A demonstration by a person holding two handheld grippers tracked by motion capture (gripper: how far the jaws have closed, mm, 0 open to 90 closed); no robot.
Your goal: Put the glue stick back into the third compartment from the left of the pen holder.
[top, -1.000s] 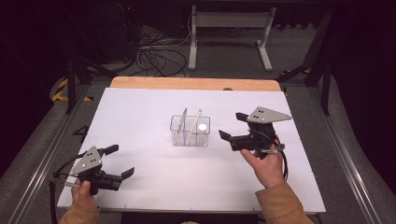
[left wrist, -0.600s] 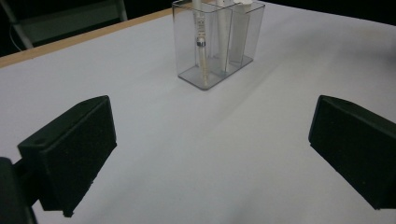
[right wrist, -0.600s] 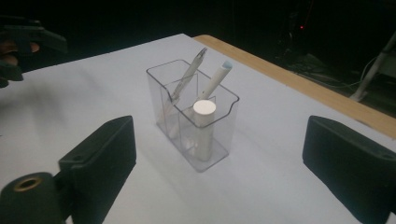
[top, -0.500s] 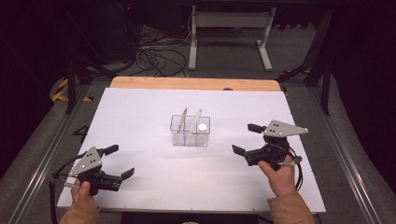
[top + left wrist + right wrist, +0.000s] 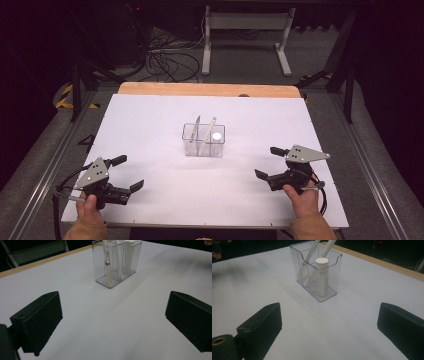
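A clear plastic holder with compartments stands in the middle of the white table. It holds a white capped tube and two slim pens that lean inside it. My right gripper sits low at the near right, well apart from the holder. It is open; its jaws have just been opening and nothing lies between them. My left gripper rests at the near left, open and empty. The holder lies ahead of the left gripper, and the holder also lies ahead of the right gripper.
A wooden strip edges the table's far side. Beyond it, cables and a metal stand sit on the dark floor. Grey rails run along both sides of the table.
My right gripper has drawn away from the holder's right side, down and toward the near right of the table, and its jaws stand wider. The left gripper has stayed put.
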